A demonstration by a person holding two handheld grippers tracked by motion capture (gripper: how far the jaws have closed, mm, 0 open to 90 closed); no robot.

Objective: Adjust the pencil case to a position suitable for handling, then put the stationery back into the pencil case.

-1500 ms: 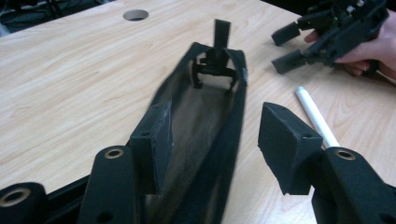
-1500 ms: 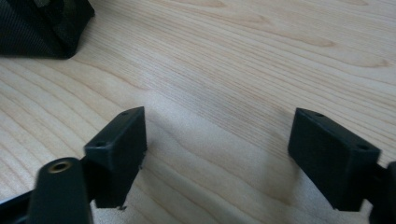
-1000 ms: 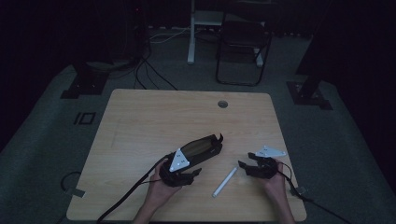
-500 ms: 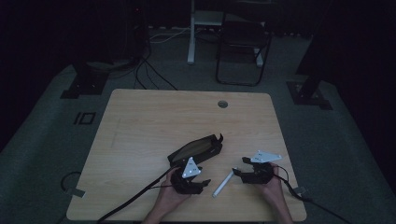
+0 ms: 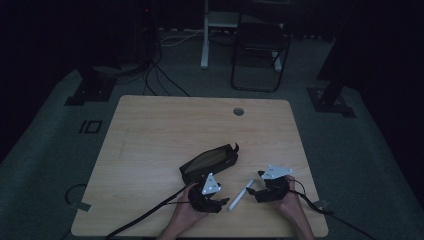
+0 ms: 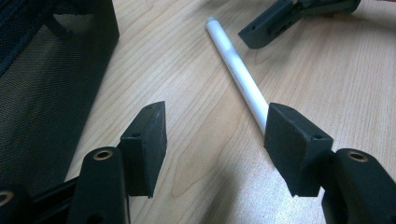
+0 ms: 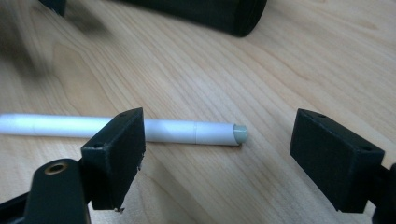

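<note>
Near the front edge of the wooden surface (image 5: 150,130) a white pen (image 5: 240,195) lies flat, released, its long axis running from the near left to the far right between the two hands. Right tool (image 5: 260,186): jaws have just been opening and now stand wide, the pen's capped end (image 7: 240,134) lying on the wood between them, untouched. Left tool (image 5: 220,205): jaws moderately wide and opening further, nothing held; the pen's near end passes behind its right pad (image 6: 296,147). Both tools sit about equally near, one at each end. A black mesh pencil case (image 5: 210,162) lies just beyond the left hand. Dim lighting obscures the case's opening, and contact between the left pad and the pen cannot be determined.
</note>
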